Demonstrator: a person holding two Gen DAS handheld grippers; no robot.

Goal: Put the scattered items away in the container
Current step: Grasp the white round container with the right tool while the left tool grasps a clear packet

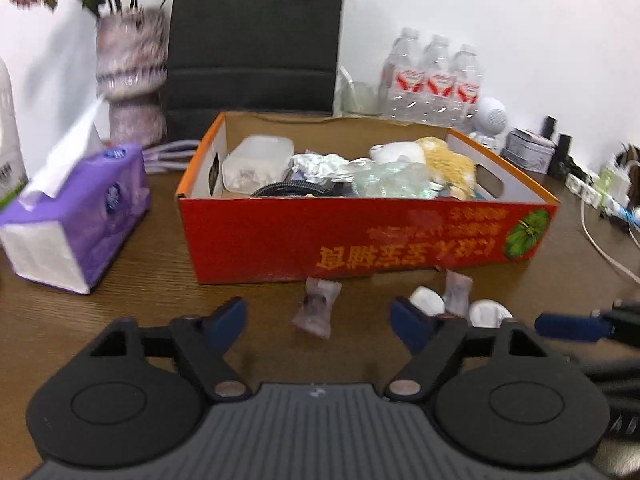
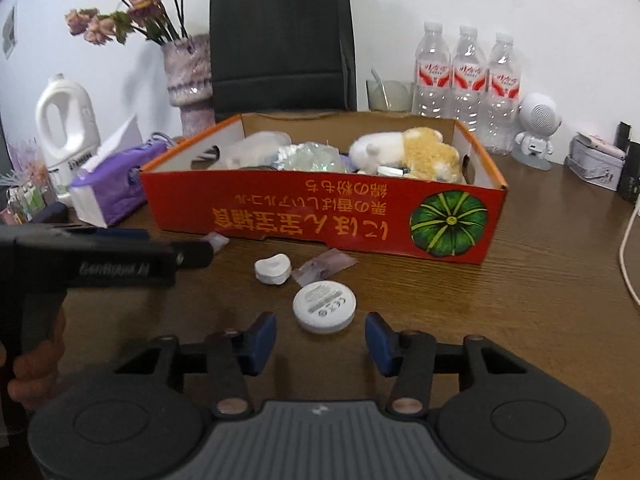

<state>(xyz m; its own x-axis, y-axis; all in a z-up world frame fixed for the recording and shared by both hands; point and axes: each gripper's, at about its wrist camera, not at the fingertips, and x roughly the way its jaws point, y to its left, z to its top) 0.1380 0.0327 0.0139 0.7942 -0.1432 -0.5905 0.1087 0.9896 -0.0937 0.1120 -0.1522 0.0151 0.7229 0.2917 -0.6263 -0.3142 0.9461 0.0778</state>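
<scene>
1. Four small things are still left on the brown table (image 2: pixel 520 320), just in front of the red box (image 2: pixel 320 216): a round white tin (image 2: pixel 324 306), a white curved piece (image 2: pixel 273 269) and two little candy packs. One candy pack (image 1: pixel 316 312) is seen in front of the left gripper (image 1: pixel 318 320); the other candy pack (image 2: pixel 324 266) lies between the white piece and the box.

2. The box is already filled with a plush toy (image 2: pixel 404 152), crinkly wrap and a clear tub.

3. The candy pack could be pushed away or squashed if the left gripper is closed too early, because the pack is thin and light.

4. The round tin could be slid or flipped if it is nipped by its edge, because it is flat and smooth.

5. The two tools could be bumped together, because they are held close side by side over the same small spot.

6. The left gripper is held about half open. Nothing is held by it; the candy pack is seen in the gap but is not touched by the pads.

7. The right gripper (image 2: pixel 320 340) is held fairly narrow. Nothing is held, and the tin lies just ahead, not touched.
</scene>
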